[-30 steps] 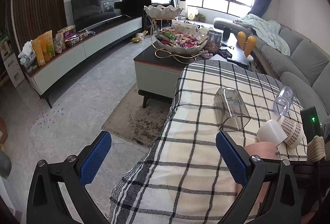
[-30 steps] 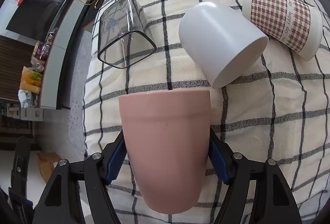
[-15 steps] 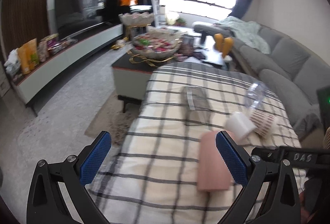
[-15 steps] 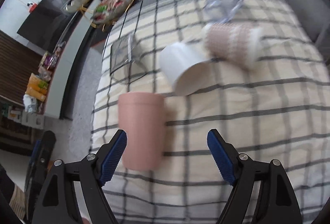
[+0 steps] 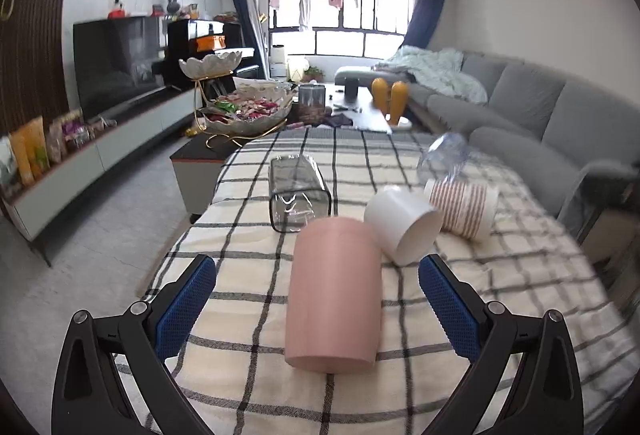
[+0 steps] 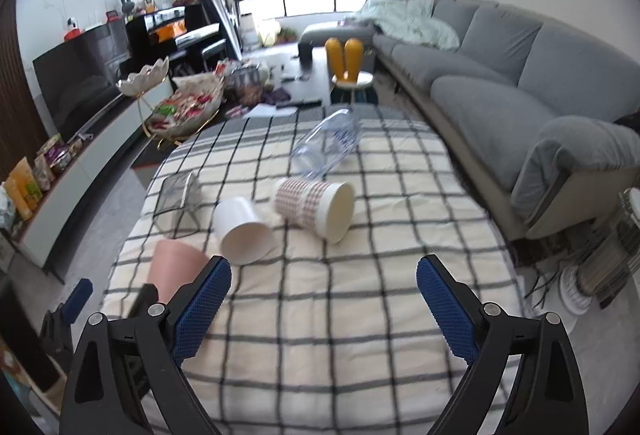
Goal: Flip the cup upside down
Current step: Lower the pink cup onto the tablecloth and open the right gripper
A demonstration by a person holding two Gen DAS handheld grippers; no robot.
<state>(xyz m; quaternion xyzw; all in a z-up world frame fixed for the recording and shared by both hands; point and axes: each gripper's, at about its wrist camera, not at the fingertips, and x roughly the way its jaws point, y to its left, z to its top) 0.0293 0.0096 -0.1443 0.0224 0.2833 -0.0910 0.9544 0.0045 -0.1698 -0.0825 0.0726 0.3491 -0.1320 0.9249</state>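
Observation:
A pink cup (image 5: 334, 295) stands upside down on the checked tablecloth (image 5: 500, 295), between the open fingers of my left gripper (image 5: 318, 307), which do not touch it. In the right wrist view the pink cup (image 6: 172, 267) sits at the left, partly behind my left gripper's finger. My right gripper (image 6: 324, 307) is open and empty, held back above the table's near part. A white cup (image 5: 404, 225), a houndstooth paper cup (image 5: 462, 205), a clear square cup (image 5: 298, 195) and a clear blue cup (image 5: 444, 155) lie on their sides beyond.
A coffee table with a snack bowl (image 5: 248, 111) stands past the table's far end. A grey sofa (image 6: 520, 87) runs along the right. A TV bench (image 5: 100, 151) lines the left wall. The table's left edge drops to the floor.
My right gripper let go of the pink cup, which now stands upside down, and drew back and up. My left gripper swung right and now brackets the cup.

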